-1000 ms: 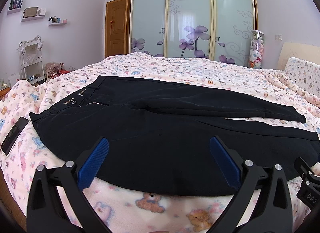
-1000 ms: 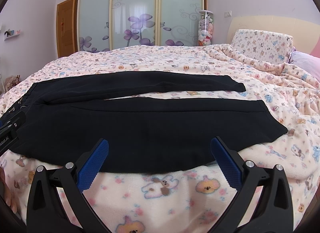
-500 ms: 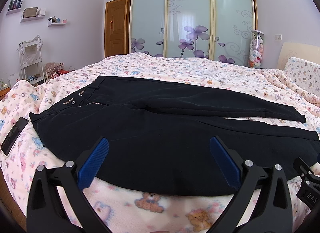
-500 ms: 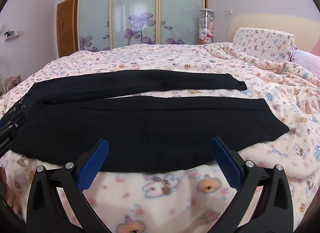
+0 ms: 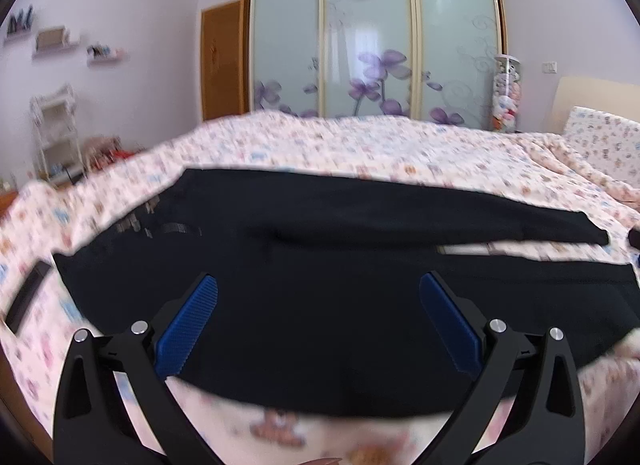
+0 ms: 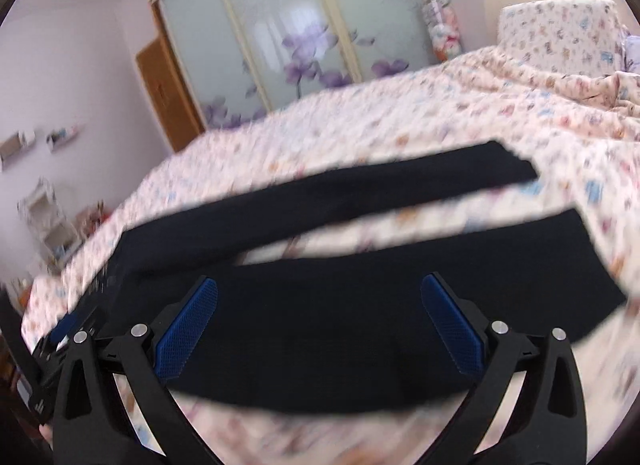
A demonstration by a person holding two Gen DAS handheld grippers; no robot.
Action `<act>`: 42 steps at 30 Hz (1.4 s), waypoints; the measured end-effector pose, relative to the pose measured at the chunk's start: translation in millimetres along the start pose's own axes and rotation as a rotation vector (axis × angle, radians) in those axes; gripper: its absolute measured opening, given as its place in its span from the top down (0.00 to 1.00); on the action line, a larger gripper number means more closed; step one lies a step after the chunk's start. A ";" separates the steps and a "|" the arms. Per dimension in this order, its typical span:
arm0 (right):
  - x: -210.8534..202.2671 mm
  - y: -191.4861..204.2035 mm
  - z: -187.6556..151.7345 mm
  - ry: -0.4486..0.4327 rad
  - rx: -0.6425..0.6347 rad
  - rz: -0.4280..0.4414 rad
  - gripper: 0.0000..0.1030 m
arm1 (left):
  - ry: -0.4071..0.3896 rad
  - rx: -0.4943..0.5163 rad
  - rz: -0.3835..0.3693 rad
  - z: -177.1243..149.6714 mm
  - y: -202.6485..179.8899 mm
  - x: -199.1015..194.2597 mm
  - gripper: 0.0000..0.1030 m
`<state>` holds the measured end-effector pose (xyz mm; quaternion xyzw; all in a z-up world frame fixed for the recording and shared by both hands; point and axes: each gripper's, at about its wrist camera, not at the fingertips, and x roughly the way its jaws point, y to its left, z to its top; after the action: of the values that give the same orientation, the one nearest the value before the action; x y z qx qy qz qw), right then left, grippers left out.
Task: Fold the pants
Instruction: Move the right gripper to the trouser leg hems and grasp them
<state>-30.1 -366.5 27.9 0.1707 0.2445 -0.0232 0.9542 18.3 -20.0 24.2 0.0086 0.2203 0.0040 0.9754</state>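
Observation:
Black pants (image 5: 320, 305) lie flat on the bed, waistband at the left, both legs running right with a strip of bedspread between them. They also show in the right wrist view (image 6: 360, 305). My left gripper (image 5: 318, 325) is open and empty, hovering over the near leg close to the seat. My right gripper (image 6: 320, 325) is open and empty over the near leg, and the view is tilted. The left gripper's body (image 6: 52, 349) shows at the lower left of the right wrist view. Both views are motion-blurred.
The bed (image 5: 360, 145) has a pink bear-print cover. A dark phone (image 5: 28, 301) lies on it left of the waistband. A pillow (image 6: 560, 37) is at the right. A sliding wardrobe (image 5: 368, 45), door and shelves stand behind.
Both grippers have moved forward over the near leg. The right gripper has also tilted and swung, so its view is now rotated. Both stay open.

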 end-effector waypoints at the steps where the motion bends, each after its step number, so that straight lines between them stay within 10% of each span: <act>1: 3.5 -12.4 11.5 0.000 0.018 0.000 0.01 | -0.016 0.011 0.009 6.8 -5.1 1.9 0.02; 16: 143.4 -205.4 158.9 0.120 0.379 -0.078 0.01 | 0.067 0.087 -0.173 -19.5 -33.1 30.1 0.02; 24: 205.2 -238.5 175.7 0.121 0.344 -0.230 0.31 | 0.146 0.023 -0.173 -26.5 -24.3 45.0 0.02; 30: 237.6 -253.7 172.6 0.184 0.306 -0.313 0.34 | 0.169 0.052 -0.173 -31.6 -28.6 49.6 0.02; 34: 246.6 -258.4 162.2 0.202 0.292 -0.295 0.44 | 0.166 0.071 -0.177 -31.9 -32.4 48.6 0.02; 38: 245.4 -255.2 156.3 0.219 0.259 -0.267 0.77 | 0.173 0.068 -0.176 -31.9 -31.7 50.2 0.02; 42: 233.9 -243.9 157.8 0.196 0.221 -0.236 0.83 | 0.197 0.059 -0.181 -32.6 -31.9 53.6 0.02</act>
<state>216.9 -640.0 -30.1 0.2462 0.3507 -0.1448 0.8919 52.8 -50.8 -28.9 0.0170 0.3150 -0.0895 0.9447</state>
